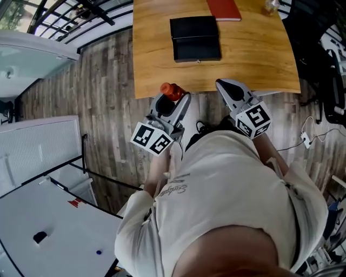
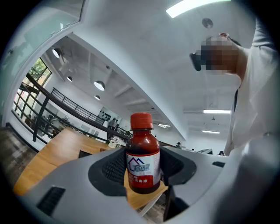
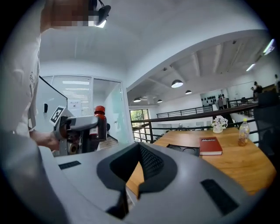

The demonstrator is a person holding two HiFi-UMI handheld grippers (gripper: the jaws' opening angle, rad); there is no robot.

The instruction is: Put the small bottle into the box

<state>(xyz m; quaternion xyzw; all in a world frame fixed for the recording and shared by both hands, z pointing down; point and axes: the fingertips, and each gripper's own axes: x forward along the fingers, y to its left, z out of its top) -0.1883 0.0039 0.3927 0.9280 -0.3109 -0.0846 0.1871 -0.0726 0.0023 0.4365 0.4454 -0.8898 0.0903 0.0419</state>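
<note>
A small brown bottle [image 2: 142,157] with a red cap and a white label stands upright between the jaws of my left gripper [image 2: 142,171], which is shut on it. In the head view the left gripper [image 1: 176,100] holds the bottle [image 1: 172,91] just off the near edge of the wooden table [image 1: 259,59]. The black box [image 1: 194,38] lies open on the table, beyond the bottle. My right gripper [image 1: 224,84] hovers at the table's near edge, shut and empty. The right gripper view shows its jaws [image 3: 133,189] closed, with the bottle [image 3: 99,119] to the left and the box [image 3: 181,149] ahead.
A red book [image 1: 224,9] and a clear plastic bottle [image 1: 270,6] lie at the far side of the table. A flower pot [image 3: 218,124] stands behind the book [image 3: 211,145]. White furniture [image 1: 43,216] sits at the lower left. Cables [image 1: 305,138] run over the floor at the right.
</note>
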